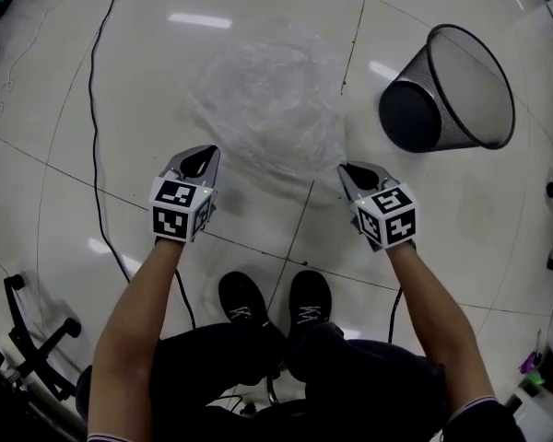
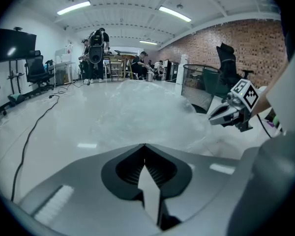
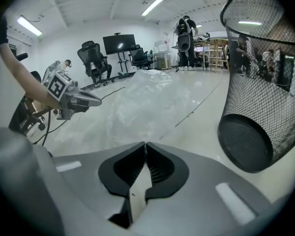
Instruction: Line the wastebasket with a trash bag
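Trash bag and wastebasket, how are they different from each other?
The trash bag is see-through, while the wastebasket is black wire mesh. The trash bag lies crumpled and spread low on the floor; the wastebasket seems to stand up, its open mouth on top. The trash bag looks soft and shapeless; the wastebasket keeps a stiff round shape, wider at the rim. Both sit on the shiny white floor, apart from each other.

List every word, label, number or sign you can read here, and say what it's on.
None can be read in any view.
Left gripper and right gripper: their cubes bear black-and-white square markers, no letters or digits.
Screen on a stand: dark, nothing legible.
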Available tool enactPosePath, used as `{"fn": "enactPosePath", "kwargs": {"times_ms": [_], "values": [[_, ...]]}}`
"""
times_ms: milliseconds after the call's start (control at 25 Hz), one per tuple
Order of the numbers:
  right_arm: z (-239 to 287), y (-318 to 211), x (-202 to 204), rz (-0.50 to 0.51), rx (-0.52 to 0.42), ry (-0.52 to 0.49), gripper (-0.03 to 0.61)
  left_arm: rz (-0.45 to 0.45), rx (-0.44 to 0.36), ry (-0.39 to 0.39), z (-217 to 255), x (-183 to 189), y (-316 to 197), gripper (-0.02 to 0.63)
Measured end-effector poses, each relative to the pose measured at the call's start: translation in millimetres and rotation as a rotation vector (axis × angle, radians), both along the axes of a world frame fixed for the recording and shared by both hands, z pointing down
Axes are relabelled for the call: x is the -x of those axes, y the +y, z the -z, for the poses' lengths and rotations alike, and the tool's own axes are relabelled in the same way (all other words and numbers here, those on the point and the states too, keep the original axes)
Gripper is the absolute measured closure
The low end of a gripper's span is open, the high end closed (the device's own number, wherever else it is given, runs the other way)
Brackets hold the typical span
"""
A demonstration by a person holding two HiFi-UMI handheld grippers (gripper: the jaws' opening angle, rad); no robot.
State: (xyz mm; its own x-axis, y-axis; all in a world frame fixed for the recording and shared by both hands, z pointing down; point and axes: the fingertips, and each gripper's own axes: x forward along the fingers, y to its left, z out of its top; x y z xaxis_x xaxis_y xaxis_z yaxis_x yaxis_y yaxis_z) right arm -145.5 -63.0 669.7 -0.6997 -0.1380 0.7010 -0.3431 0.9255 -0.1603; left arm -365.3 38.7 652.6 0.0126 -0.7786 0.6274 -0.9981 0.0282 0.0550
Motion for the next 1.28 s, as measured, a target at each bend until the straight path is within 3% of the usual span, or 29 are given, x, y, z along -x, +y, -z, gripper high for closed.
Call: {"fn": "enactPosePath", "kwargs": {"times_ms": [160, 480, 680, 760, 920, 1040, 1280], "values": [[-0.7, -18.3, -14.1, -0.052, -0.010, 0.016, 0.575, 0.054, 0.016, -0.032, -6.5, 26.2, -2.9, 0.585], [-2.0, -35.6, -30.0, -0.089, -0.032, 0.056, 0.575, 0.089, 0.034, -0.058, -16.8, 57.2, -20.3, 0.424], [-6.1, -46.7, -43.7, -0.115, -0.043, 0.094, 0.576, -0.019, 0.067, -0.065, -25.5, 55.9, -38.3, 0.306], [-7.8, -48.8, -48.3, -0.118, -0.046, 0.108, 0.575, -0.073, 0.092, -0.057, -30.9, 53.6, -43.7, 0.298], [-9.5, -52.0, -56.9, -0.132, -0.044, 0.121, 0.575, -0.135, 0.112, -0.023, -35.4, 44.8, -50.2, 0.342], [-6.4, -54.2, -59.5, -0.144, -0.046, 0.113, 0.576, -0.175, 0.100, -0.040, -28.5, 38.3, -52.8, 0.595], [19.2, -48.8, -55.7, -0.144, -0.071, 0.059, 0.576, -0.280, 0.081, -0.076, 10.8, 25.5, -55.4, 0.601]]}}
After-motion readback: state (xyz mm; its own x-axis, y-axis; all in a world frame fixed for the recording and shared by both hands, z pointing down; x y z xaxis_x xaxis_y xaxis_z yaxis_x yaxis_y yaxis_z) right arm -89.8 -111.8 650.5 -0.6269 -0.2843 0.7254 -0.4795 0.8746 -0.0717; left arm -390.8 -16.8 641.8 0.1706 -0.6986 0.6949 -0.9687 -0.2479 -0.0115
